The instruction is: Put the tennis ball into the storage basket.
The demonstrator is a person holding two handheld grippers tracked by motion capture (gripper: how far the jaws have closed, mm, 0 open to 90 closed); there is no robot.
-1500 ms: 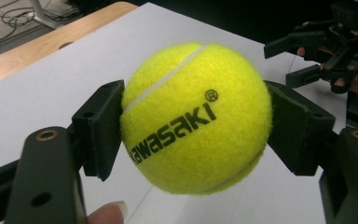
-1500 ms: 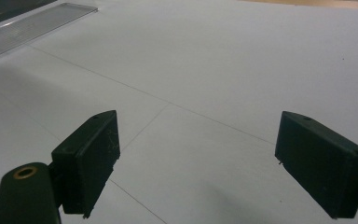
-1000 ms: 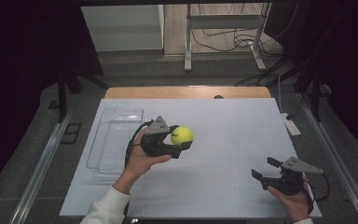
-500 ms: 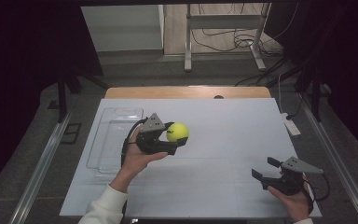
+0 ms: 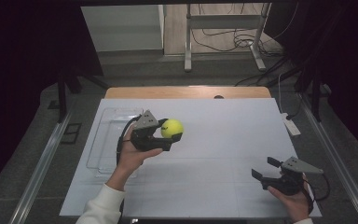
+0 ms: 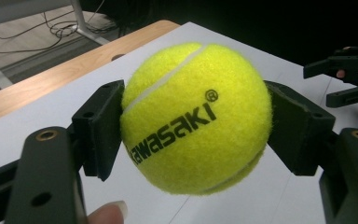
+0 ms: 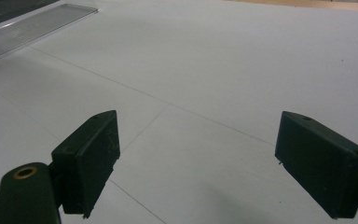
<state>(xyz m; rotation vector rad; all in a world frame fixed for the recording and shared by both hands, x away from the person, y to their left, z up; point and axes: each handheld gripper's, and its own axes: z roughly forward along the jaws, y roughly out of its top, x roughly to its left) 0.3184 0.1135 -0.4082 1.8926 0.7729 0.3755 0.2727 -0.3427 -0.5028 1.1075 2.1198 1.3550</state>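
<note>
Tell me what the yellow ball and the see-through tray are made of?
The tennis ball looks covered in fuzzy yellow felt: its edge is hairy, with a smooth white seam, probably rubber. The tray seems clear, glossy plastic, since the white tabletop shows through it. The left tongs squeezing the ball look like matte black hard plastic.

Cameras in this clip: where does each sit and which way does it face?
High view: above the table's near side, facing forward and down; both forearms enter below.
Left gripper view: rides the left gripper, facing along its fingers clamping the tennis ball.
Right gripper view: rides the open right gripper, facing the tabletop.
Shared: the ball, high and left gripper views.
</note>
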